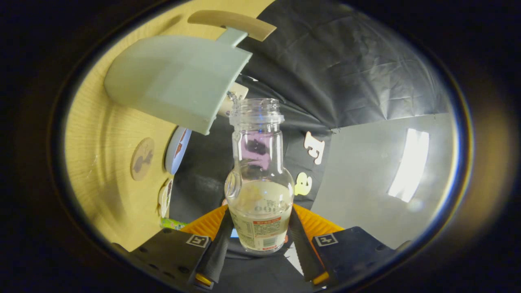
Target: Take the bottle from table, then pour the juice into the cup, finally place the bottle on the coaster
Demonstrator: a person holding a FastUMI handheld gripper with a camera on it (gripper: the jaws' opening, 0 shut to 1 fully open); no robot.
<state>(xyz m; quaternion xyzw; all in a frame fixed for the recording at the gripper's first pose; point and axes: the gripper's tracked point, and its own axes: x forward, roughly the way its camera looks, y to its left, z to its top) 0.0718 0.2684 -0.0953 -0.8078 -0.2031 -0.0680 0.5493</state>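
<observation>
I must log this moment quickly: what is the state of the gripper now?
Gripper: shut on the bottle, both fingers pressing its lower body, bottle tilted with its mouth near the cup.

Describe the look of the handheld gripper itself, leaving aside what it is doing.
The gripper has two long, narrow fingers with ridged inner faces. Each finger sits on a dark, flat block bearing a small square black-and-white marker. Orange ribbed sections show behind the fingers on both sides. Small round holes dot the left block. No cables are visible.
</observation>
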